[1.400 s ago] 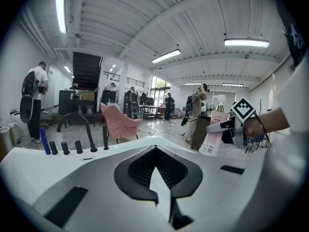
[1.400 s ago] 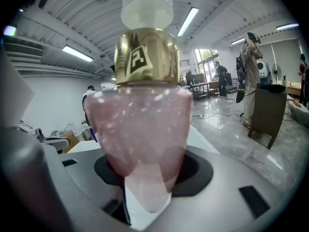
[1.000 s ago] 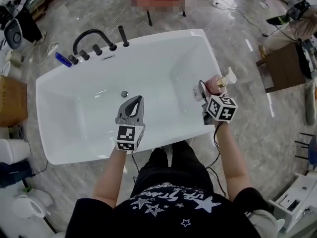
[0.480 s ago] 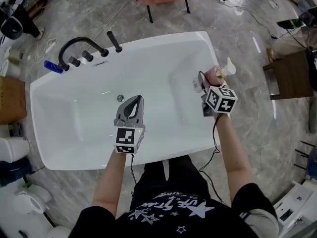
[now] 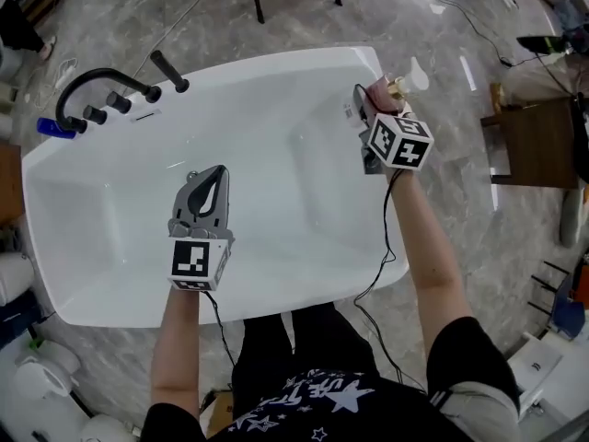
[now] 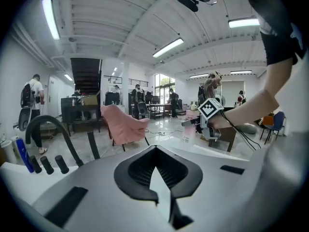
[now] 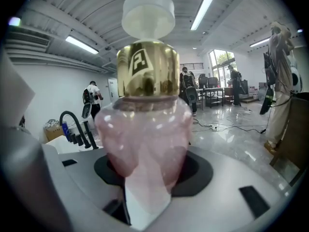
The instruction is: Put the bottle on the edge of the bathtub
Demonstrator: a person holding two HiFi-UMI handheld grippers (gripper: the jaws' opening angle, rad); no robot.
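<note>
The bottle (image 5: 386, 91) is pink glass with a gold collar and a white pump (image 7: 147, 11). My right gripper (image 5: 375, 109) is shut on its body (image 7: 145, 134), holding it upright over the right rim of the white bathtub (image 5: 276, 63), near the far corner. I cannot tell whether its base touches the rim. My left gripper (image 5: 215, 175) hovers over the tub's inside, shut, nothing in it; its tips meet (image 6: 155, 151). The left gripper view shows the right gripper (image 6: 192, 123) with the bottle (image 6: 188, 133) above the rim.
A black faucet (image 5: 92, 86) with knobs and a hand shower (image 5: 168, 70) stands on the tub's far left rim, a blue bottle (image 5: 53, 127) beside it. A wooden table (image 5: 534, 141) is on the floor to the right. Cables lie on the marble floor.
My right gripper has carried the bottle along the right rim toward the tub's far corner. The left gripper stays shut over the tub's inside.
</note>
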